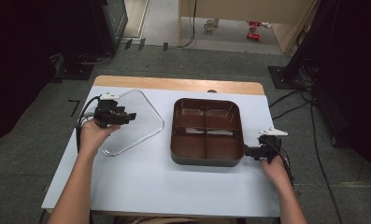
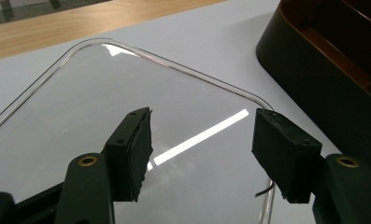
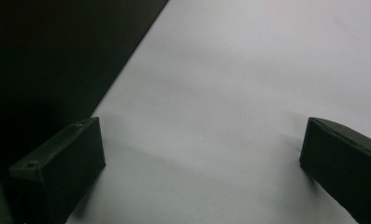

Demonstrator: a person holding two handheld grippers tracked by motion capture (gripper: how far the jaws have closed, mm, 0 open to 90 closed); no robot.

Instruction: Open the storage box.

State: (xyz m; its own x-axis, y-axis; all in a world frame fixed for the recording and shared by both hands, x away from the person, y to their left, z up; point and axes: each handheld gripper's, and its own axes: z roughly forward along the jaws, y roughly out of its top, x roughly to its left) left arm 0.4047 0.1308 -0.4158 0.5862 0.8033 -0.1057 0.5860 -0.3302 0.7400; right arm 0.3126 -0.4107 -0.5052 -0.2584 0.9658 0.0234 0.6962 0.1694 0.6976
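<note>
Hovering spread-fingered, left gripper (image 1: 127, 116) over clear lid (image 1: 148, 122), right gripper (image 1: 248, 151) beside empty four-compartment tray (image 1: 206, 161)

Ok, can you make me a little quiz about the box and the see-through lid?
1. True or false: the clear lid sits on the brown box.
2. How many compartments has the box?
3. Which gripper is over the lid: A) left gripper B) right gripper?

Key: 1 false, it lies on the table beside the box. 2 four. 3 A.
</note>
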